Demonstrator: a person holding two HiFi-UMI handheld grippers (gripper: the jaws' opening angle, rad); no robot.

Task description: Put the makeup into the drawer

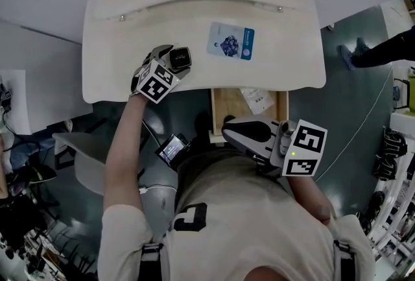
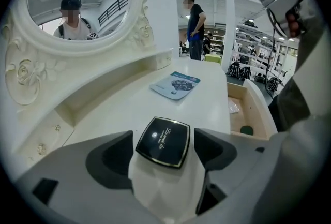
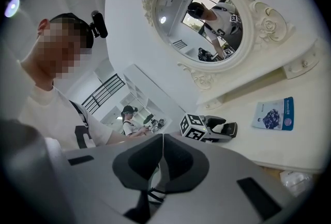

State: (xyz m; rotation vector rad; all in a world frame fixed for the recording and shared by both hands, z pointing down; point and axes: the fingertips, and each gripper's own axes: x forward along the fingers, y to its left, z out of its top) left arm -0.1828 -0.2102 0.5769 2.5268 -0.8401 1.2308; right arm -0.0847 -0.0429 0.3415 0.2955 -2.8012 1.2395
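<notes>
Your small square black compact (image 2: 163,141) has a glossy lid that catches a light spot, edged by a thin gold-toned rim. The cream-white worktop (image 2: 129,109) under it looks smooth and painted, with a soft sheen. The open pale drawer (image 1: 227,106) at its front edge shows bare wood inside. Your left claw (image 2: 161,151) and right claw (image 3: 160,163) look matt grey plastic, pads darker.

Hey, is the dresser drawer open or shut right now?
Open. The drawer sticks out from under the tabletop, and its wooden inside shows, with a white packet lying in it.
</notes>
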